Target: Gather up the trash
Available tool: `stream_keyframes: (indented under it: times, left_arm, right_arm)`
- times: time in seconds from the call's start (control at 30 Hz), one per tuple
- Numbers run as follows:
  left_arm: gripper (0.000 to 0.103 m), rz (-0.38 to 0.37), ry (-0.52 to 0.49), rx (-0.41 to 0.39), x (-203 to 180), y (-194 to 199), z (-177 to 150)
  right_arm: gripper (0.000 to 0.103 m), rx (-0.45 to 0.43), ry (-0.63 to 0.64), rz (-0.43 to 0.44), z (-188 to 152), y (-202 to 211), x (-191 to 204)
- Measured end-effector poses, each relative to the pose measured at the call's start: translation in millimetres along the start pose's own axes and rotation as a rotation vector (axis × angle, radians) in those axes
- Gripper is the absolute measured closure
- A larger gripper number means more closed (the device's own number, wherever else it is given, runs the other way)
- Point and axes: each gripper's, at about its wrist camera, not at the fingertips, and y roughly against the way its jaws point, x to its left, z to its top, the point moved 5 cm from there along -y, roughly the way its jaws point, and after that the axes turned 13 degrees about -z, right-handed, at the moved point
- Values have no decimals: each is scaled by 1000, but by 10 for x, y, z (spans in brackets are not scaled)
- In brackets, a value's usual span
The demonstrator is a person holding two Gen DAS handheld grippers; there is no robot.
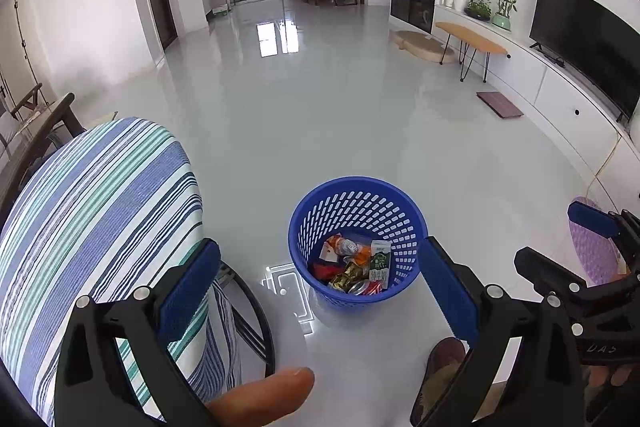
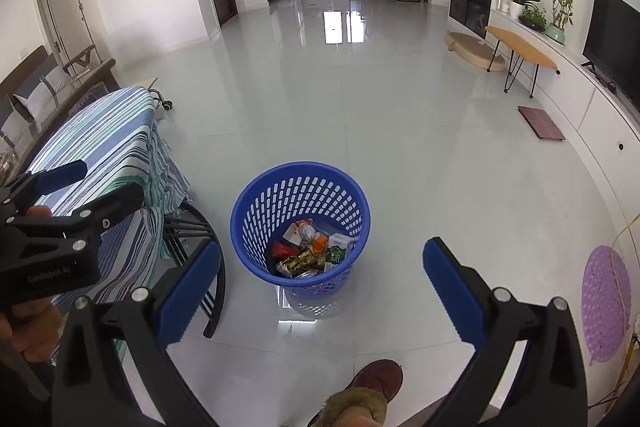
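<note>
- The glossy grey floor (image 2: 360, 99) runs from the foreground to a far dining area, with a white cabinet (image 2: 592, 131) along its right edge carrying a television (image 2: 616, 43) and potted plants (image 2: 536, 11).
- A desk (image 1: 96, 211) under a blue, white and green striped cloth stands on the left side of the floor, and its cloth top shows nothing lying on it.
- A blue mesh bin (image 2: 300, 223) stands on the floor just right of the desk's near corner, apart from it.
- Trash (image 1: 354, 267) lies in the bottom of the bin: a green and white carton, a can, an orange-labelled bottle and crumpled wrappers.
- A purple dimpled mat (image 2: 606, 311) lies near the floor's right edge.
- The left gripper (image 1: 316, 291) hangs above the floor, its jaws spread wide and holding nothing, with the bin seen between them.
- The right gripper (image 2: 320, 287) is likewise above the bin, its jaws wide apart and holding nothing.
- A dark red slipper (image 2: 376, 381) rests on the floor near the bin.
</note>
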Motion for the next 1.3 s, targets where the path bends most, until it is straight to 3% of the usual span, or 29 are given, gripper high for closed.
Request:
stream_keyframes:
  times: [1.3]
  left_arm:
    - [5,-1,-2,7,-15,-20,-60]
  right_arm:
    - [5,-26,27,-2,7,67,68]
